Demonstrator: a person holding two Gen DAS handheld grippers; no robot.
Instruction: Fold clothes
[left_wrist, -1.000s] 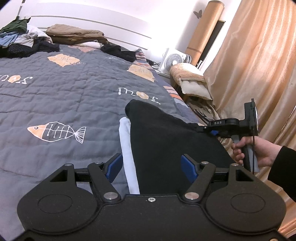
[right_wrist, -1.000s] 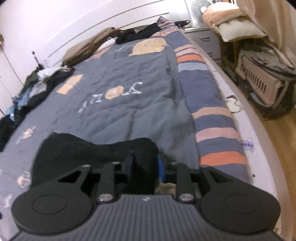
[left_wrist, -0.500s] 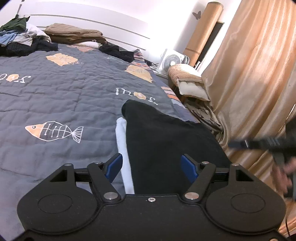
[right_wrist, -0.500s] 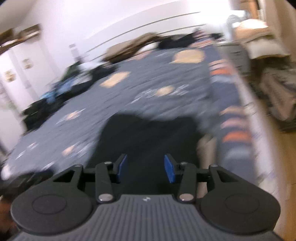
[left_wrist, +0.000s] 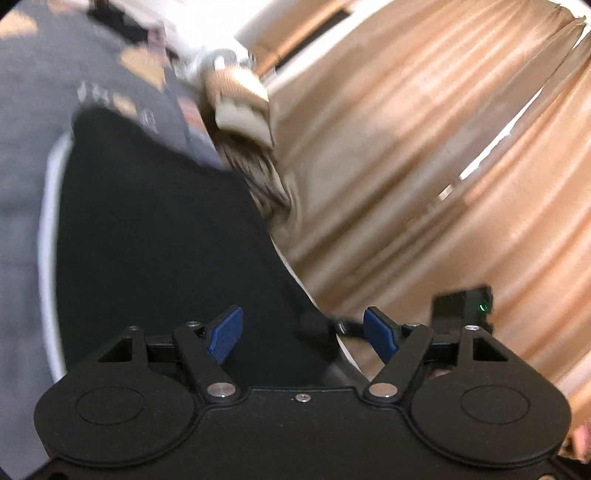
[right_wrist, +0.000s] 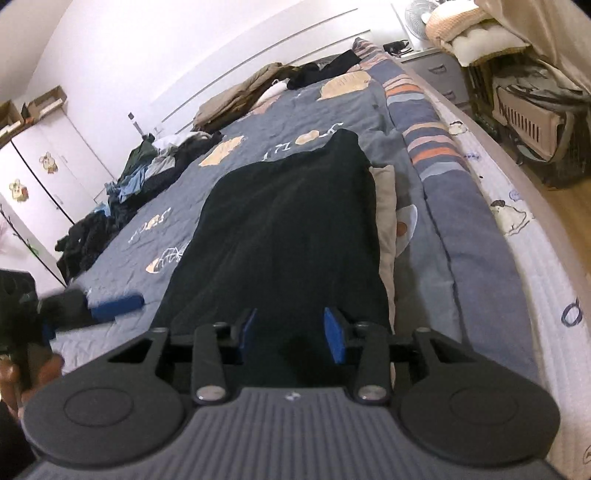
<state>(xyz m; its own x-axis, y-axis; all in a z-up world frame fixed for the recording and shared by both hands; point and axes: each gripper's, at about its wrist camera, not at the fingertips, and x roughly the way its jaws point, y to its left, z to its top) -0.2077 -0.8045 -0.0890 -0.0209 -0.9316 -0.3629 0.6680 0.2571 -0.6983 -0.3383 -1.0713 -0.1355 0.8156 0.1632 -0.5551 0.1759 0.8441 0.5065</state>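
Observation:
A black garment (right_wrist: 291, 221) lies flat and lengthwise on the grey quilted bed (right_wrist: 461, 236), with a pale garment (right_wrist: 386, 206) showing under its right edge. My right gripper (right_wrist: 291, 334) is open and empty over the garment's near end. My left gripper (left_wrist: 303, 334) is open and empty above the near right corner of the same black garment (left_wrist: 155, 236); that view is blurred. A white strip (left_wrist: 46, 236) edges the garment on the left. The left gripper also shows at the left edge of the right wrist view (right_wrist: 110, 304).
Piles of unfolded clothes (right_wrist: 147, 177) lie along the bed's left side, and folded tan clothes (right_wrist: 240, 99) sit by the headboard. A striped blanket (right_wrist: 424, 129) runs along the right edge. Orange curtains (left_wrist: 424, 166), a nightstand with a fan (right_wrist: 417, 14) and a basket stand right.
My left gripper has swung right and tilted toward the curtains, blurring its view. My right gripper has pulled back to the garment's near end; it let go of the fabric one second ago.

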